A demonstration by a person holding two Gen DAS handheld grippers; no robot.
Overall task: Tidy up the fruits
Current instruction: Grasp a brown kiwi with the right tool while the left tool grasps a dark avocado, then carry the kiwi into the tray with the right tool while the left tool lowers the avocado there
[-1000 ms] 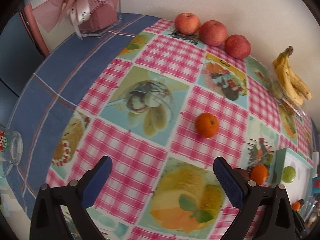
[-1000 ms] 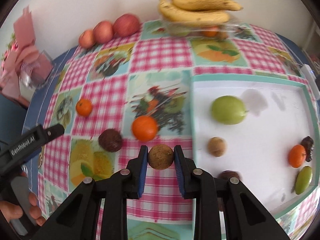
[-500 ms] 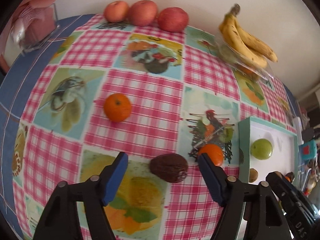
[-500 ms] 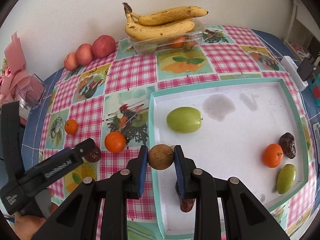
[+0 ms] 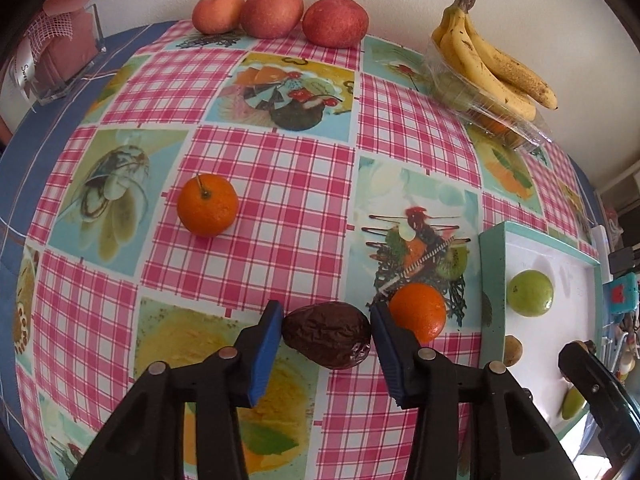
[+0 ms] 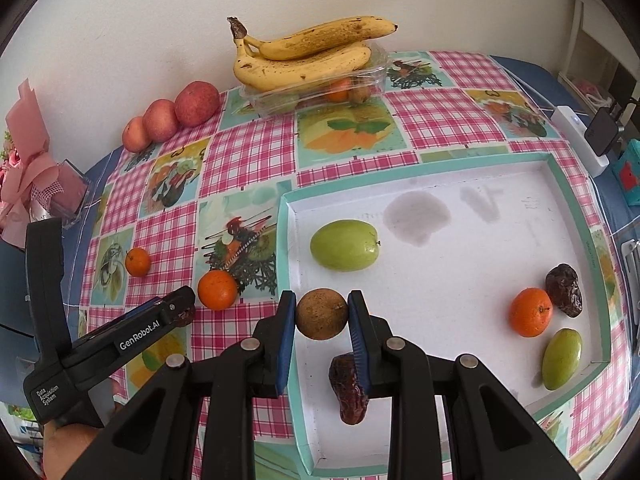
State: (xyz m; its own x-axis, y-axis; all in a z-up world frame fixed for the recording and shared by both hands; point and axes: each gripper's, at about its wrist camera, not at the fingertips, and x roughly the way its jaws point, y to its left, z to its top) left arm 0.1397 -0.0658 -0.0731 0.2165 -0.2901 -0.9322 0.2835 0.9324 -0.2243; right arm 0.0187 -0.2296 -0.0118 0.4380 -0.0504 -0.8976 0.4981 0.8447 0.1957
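Observation:
A dark wrinkled date (image 5: 326, 336) lies on the checked cloth, and my left gripper (image 5: 326, 309) is shut on it, blue pads against both its sides. An orange (image 5: 418, 312) sits just right of it, another orange (image 5: 208, 206) farther left. My right gripper (image 6: 322, 298) is shut on a round brown fruit (image 6: 322, 314), held above the left part of the white tray (image 6: 285, 248). In the tray lie a green fruit (image 6: 344, 245), an orange (image 6: 531, 312), a date (image 6: 565, 290), a small green fruit (image 6: 561, 358) and another date (image 6: 352, 388) under my right finger.
Three red apples (image 6: 172, 118) line the wall at the back left. Bananas (image 6: 304, 56) rest on a clear plastic box with fruit inside. A pink wrapped gift (image 6: 36, 184) stands at the far left. A white device (image 6: 576, 136) sits beyond the tray's right corner.
My left gripper swung right, came up to the dark date and closed on it. My right gripper carried the brown fruit right, from the cloth to above the tray.

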